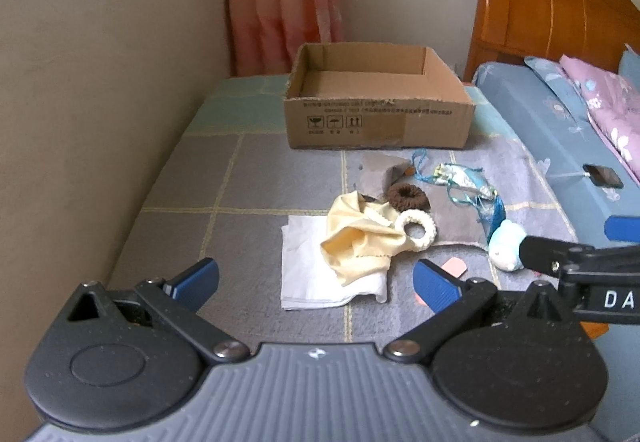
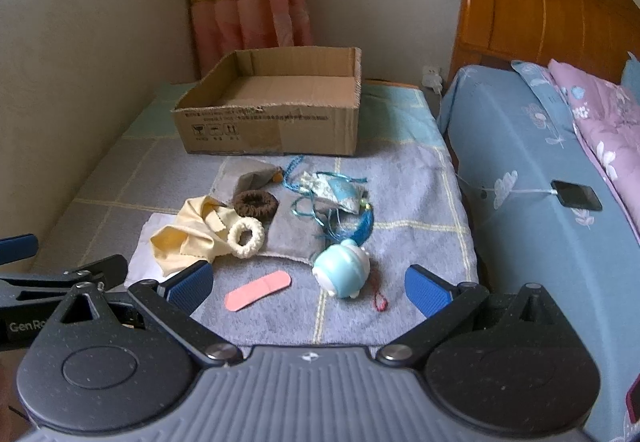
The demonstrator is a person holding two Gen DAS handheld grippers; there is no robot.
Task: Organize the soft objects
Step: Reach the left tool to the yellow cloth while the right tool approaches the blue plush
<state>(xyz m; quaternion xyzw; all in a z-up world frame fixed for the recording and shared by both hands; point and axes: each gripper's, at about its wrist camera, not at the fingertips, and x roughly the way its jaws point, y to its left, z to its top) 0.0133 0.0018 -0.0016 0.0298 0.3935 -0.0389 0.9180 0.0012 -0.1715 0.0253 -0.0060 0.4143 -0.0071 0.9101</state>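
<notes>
We hold 2 grippers, both spread wide & empty: right gripper (image 2: 308, 288) is nearer the pale blue plush (image 2: 342, 270), just ahead, slightly right of centre, w/ cardboard box (image 2: 276, 129) beyond.

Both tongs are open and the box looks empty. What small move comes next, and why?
Probably ease the right tongs forward and down over the light blue plush toy. It lies nearest, just ahead between the open fingers, apart from the tangled cloths and scrunchies, and the cardboard box behind has nothing visible inside.
</notes>
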